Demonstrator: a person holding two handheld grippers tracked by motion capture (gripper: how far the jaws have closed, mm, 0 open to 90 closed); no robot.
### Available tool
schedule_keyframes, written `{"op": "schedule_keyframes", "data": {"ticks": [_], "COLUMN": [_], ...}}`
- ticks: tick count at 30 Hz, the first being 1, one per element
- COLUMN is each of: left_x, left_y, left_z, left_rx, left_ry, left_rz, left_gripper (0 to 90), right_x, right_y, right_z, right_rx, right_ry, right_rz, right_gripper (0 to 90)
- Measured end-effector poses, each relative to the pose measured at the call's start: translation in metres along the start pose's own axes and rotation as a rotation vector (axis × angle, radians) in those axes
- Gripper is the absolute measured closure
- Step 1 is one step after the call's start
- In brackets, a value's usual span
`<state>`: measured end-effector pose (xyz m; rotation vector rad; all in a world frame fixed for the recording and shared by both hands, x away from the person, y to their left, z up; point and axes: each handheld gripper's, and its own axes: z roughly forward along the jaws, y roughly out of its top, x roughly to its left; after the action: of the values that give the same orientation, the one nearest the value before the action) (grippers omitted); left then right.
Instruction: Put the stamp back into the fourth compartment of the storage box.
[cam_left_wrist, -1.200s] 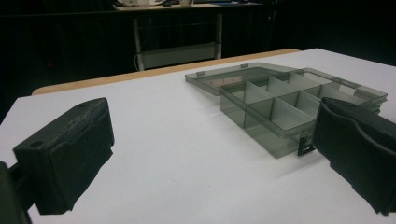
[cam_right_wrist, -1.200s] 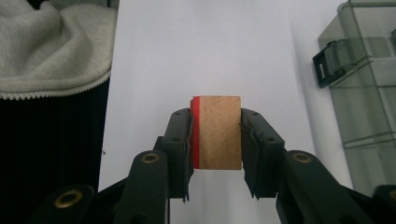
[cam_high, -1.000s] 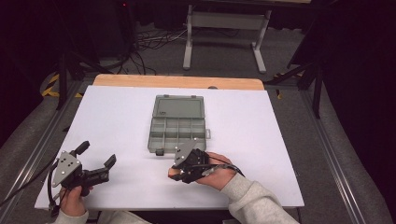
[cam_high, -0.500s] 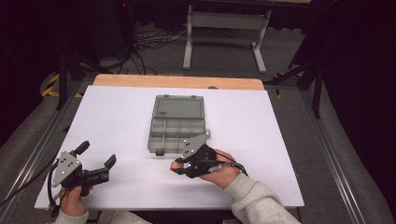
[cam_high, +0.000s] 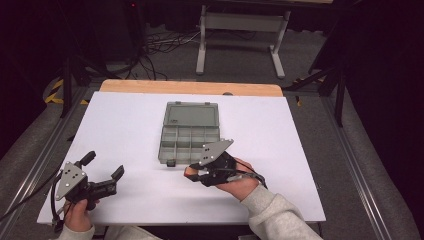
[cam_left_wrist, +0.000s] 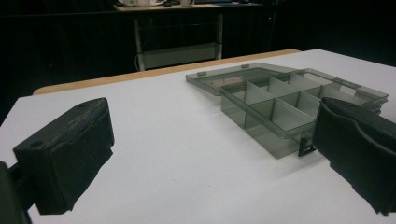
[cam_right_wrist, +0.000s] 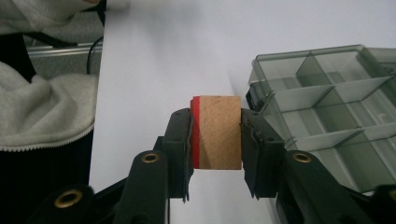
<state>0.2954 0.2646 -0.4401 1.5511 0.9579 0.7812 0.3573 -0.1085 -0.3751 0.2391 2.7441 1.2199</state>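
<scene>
The right gripper (cam_right_wrist: 215, 154) pinches a small wooden block with one red face (cam_right_wrist: 215, 132) just beside the open grey plastic compartment box (cam_high: 190, 132), so carry it level over a near cell before releasing, while the left gripper (cam_high: 102, 167), spread and empty, rests well apart.

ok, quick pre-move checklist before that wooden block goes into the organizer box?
1. Block gripped: right claw shut on the wooden block, pads on both sides. ok
2. Box open: organizer box has its lid folded flat behind. ok
3. Compartments free: those visible look empty. ok
4. Left claw out of the way: open, empty, off to the box's left. ok
5. Block over a compartment: it sits beside the box's near edge, not above it. not ok
6. Block fits a compartment: cannot tell
</scene>
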Motion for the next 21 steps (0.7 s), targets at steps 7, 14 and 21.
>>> {"op": "schedule_keyframes", "data": {"ticks": [7,14,21], "left_x": [0.0,0.0,0.0], "left_y": [0.0,-0.001,-0.001], "left_z": [0.0,0.001,0.001], "left_rx": [-0.003,0.0,0.0], "left_ry": [-0.001,-0.002,-0.001], "left_rz": [-0.002,-0.002,-0.002], "left_gripper": [0.1,0.1,0.1], "right_x": [-0.006,-0.014,-0.022], "right_y": [0.0,-0.001,0.001], "right_z": [-0.008,-0.015,-0.02], "right_rx": [-0.036,-0.048,-0.034], "right_ry": [-0.038,-0.068,-0.101], "right_rz": [0.043,0.073,0.097], "right_gripper": [65.6,65.6,65.6]}}
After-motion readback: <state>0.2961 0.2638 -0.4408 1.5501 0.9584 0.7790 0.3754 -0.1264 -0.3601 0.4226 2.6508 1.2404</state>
